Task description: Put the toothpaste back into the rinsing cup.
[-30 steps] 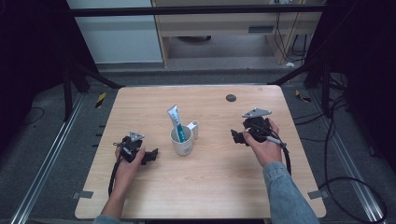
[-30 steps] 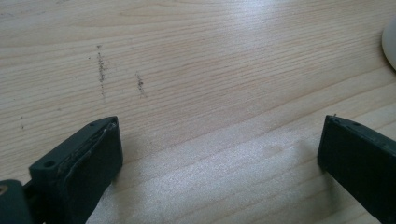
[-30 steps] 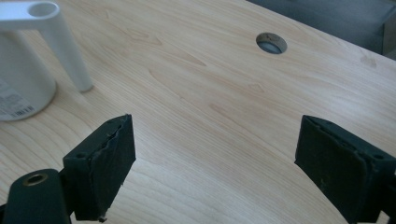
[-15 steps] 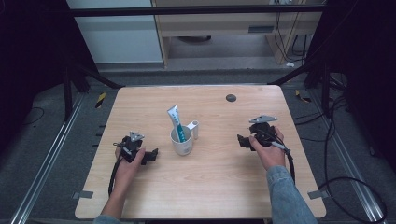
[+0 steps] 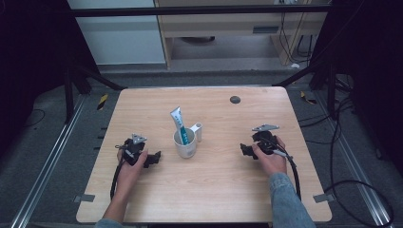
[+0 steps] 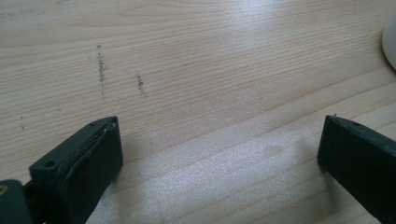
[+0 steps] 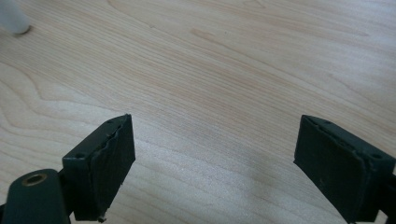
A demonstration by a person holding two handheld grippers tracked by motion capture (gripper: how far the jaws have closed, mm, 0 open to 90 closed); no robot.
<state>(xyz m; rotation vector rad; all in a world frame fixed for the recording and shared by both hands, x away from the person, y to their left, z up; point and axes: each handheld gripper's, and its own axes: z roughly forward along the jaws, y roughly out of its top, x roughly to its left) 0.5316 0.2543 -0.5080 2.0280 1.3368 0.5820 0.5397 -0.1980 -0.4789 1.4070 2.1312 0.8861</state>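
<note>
Down at the lower left of the high view, the left claw (image 5: 153, 159) rests on the tabletop (image 5: 218, 190), jaws spread and empty. At centre stands a white mug (image 5: 186, 146) holding a toothpaste tube (image 5: 178, 124). Right of centre, the right claw (image 5: 245, 149) lies equally released.

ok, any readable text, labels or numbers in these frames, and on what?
None can be read.
Toothpaste tube in the white cup: blue print on its side, too small and blurred to read.
Left gripper and right gripper, both open over the table: no markings visible.
</note>
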